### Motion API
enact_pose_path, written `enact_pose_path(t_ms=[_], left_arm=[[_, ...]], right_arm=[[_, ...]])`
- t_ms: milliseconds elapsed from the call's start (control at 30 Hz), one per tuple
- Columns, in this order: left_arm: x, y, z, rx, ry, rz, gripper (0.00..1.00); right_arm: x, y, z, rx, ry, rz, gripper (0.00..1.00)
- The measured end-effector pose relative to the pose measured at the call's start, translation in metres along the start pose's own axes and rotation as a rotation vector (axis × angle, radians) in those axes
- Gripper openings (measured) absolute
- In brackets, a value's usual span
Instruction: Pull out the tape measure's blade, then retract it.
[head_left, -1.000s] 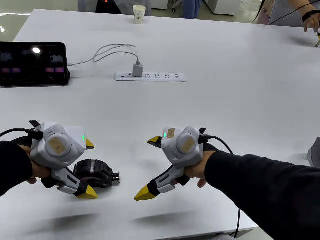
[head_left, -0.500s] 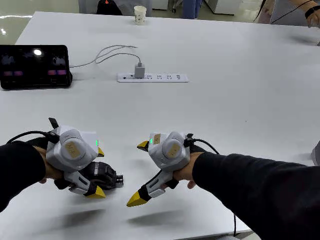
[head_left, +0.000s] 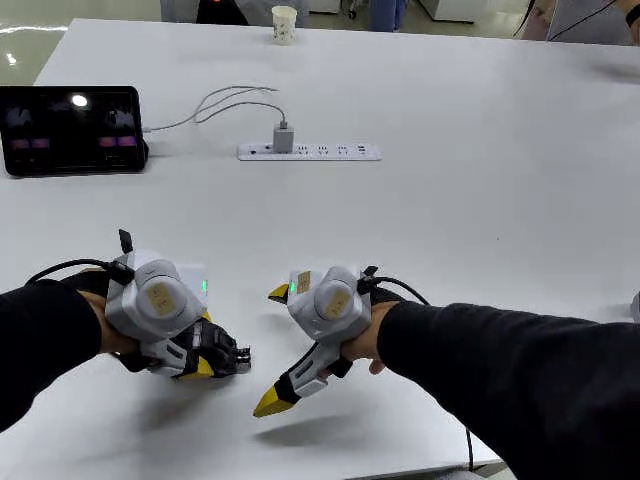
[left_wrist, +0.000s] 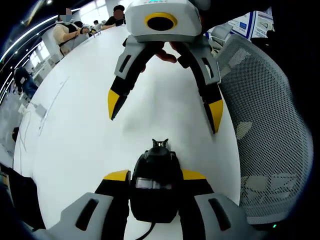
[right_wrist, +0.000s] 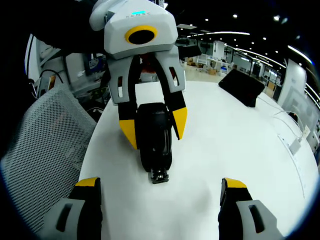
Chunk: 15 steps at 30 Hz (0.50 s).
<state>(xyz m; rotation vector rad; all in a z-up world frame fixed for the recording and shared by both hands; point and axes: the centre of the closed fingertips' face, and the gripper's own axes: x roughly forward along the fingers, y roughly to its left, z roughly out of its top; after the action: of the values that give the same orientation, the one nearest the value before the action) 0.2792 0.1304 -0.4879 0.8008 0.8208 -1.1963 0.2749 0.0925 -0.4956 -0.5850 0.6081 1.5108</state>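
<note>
The left tool (head_left: 207, 345) is clamped on the black tape measure (right_wrist: 154, 140), jaws squeezing its sides. The case looks to be resting on the white worktop (head_left: 450, 200), well on the person's side of the power strip (head_left: 310, 152) and a bit to its left. The right tool (head_left: 273, 348) is wide open with nothing in it, also nearer than the power strip, aimed at the blade's little hook (right_wrist: 159, 176) poking out of the case. The case seems hard and chunky, so that grip should hold. The hook is thin and probably slippery, so it's best pinched square on the tab.
</note>
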Motion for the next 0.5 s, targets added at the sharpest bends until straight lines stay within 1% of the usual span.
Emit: enact_pose_path(t_ms=[33,67,100,133,200,233,300,400,500], left_arm=[[0.0,0.0,0.0,0.0,0.0,0.0,0.32],[0.0,-0.001,0.0,0.014,-0.007,-0.003,0.32],[0.0,-0.001,0.0,0.013,-0.009,-0.002,0.32],[0.0,-0.001,0.0,0.004,-0.016,-0.001,0.32],[0.001,-0.001,0.0,-0.001,-0.025,0.003,0.32],[0.001,-0.001,0.0,-0.005,-0.031,0.009,0.32],[0.0,-0.001,0.0,-0.015,-0.039,0.021,0.32],[0.0,0.0,0.001,-0.019,-0.042,0.026,0.32],[0.0,0.0,0.001,-0.022,-0.047,0.023,0.32]], right_arm=[[0.0,0.0,0.0,0.001,0.002,0.002,0.96],[0.0,0.0,-0.001,-0.006,0.004,0.003,0.89],[0.0,-0.001,-0.002,-0.005,0.012,0.004,0.8],[0.0,0.001,-0.004,0.001,0.022,0.013,0.76],[0.001,0.001,-0.004,0.0,0.021,0.017,0.71],[0.001,-0.001,-0.005,-0.013,0.028,0.004,0.67],[0.002,-0.001,-0.004,-0.021,0.03,0.003,0.56],[0.006,-0.003,-0.004,-0.02,0.034,-0.005,0.46],[0.012,-0.003,-0.002,-0.013,0.038,-0.008,0.4]])
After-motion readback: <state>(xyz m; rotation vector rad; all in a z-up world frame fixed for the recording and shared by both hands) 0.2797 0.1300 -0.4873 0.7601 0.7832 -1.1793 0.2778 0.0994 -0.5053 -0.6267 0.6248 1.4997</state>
